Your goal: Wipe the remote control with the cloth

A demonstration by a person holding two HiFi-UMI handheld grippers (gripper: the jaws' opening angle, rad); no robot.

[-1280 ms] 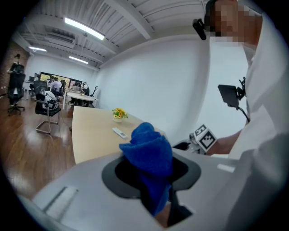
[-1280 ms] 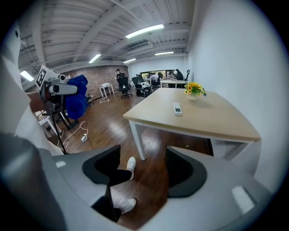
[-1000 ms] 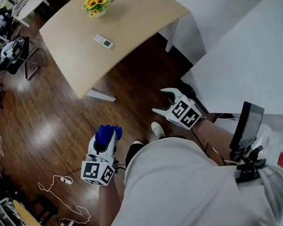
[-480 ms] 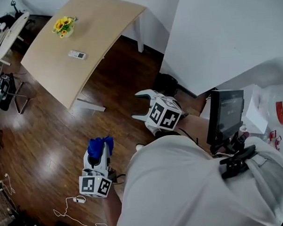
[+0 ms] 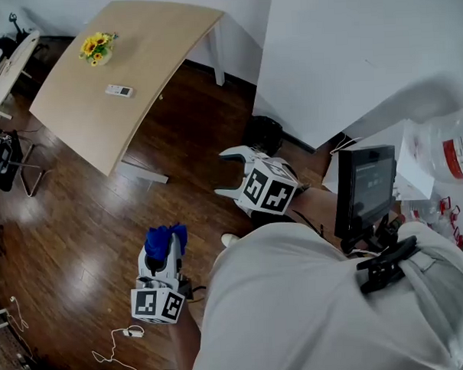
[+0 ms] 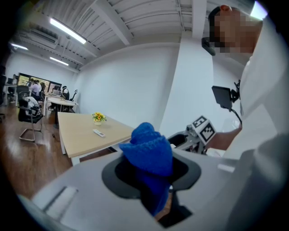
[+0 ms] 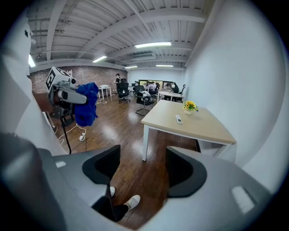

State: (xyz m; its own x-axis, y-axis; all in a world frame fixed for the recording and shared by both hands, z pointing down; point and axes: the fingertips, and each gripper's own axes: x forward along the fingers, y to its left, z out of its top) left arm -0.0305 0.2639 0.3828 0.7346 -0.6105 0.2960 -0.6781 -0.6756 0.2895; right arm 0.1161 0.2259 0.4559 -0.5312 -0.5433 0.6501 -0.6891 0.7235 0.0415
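A white remote control [image 5: 120,91] lies on a light wooden table [image 5: 75,110] across the room, beside a small pot of yellow flowers [image 5: 94,48]; it also shows as remote [image 6: 98,133] and remote [image 7: 179,119] in the gripper views. My left gripper [image 5: 163,238] is shut on a bunched blue cloth [image 6: 149,153], also seen as cloth [image 5: 163,238] and cloth [image 7: 86,108], held low over the floor. My right gripper [image 5: 232,173] is open with nothing between its jaws, held in front of the body and pointing down toward the floor.
Dark wooden floor [image 5: 80,218] lies between me and the table. A white wall corner [image 5: 326,69] stands at the right. A tablet on a mount [image 5: 363,188] hangs at my chest. A cable [image 5: 127,334] lies on the floor. Office chairs [image 7: 145,100] and desks stand further back.
The view has swung, so the table and remote now sit farther to the upper left. Both grippers rose a little early in the second, then kept still. The cloth stays held.
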